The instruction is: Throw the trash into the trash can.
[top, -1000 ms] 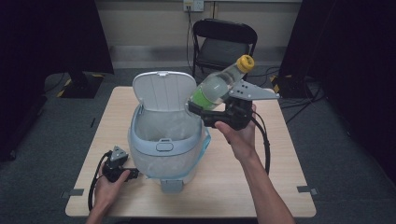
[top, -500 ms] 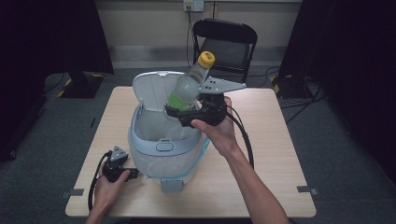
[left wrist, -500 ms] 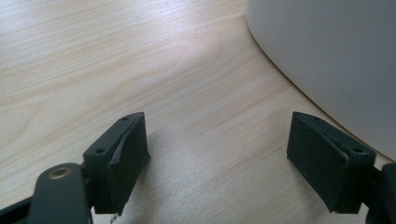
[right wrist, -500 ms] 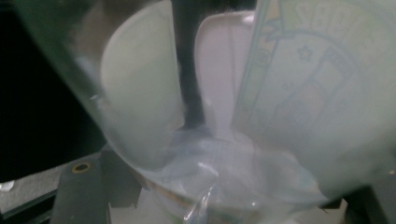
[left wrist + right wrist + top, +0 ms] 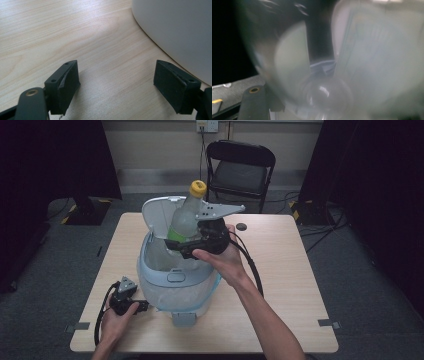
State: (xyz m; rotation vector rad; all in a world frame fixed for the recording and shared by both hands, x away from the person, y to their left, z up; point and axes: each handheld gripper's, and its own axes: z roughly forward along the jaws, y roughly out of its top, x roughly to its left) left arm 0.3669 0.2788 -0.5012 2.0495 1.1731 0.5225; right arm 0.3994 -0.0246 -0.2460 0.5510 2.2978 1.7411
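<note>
Bottle [image 5: 186,217] now swung upright over open bin [image 5: 172,275], pinched in right claw [image 5: 187,242]. Left claw [image 5: 131,306] spread, idle on surface [image 5: 280,270]. Step: disposal. Next: lower, release into bin.

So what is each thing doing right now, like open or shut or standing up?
Bin lid: open, tipped back.
Bin: upright on the table.
Bottle: capped, nearly upright, held over the bin's mouth.
Right gripper: shut on the bottle.
Left gripper: open, beside the bin's wall.
Chair: unfolded, nobody on it.
</note>
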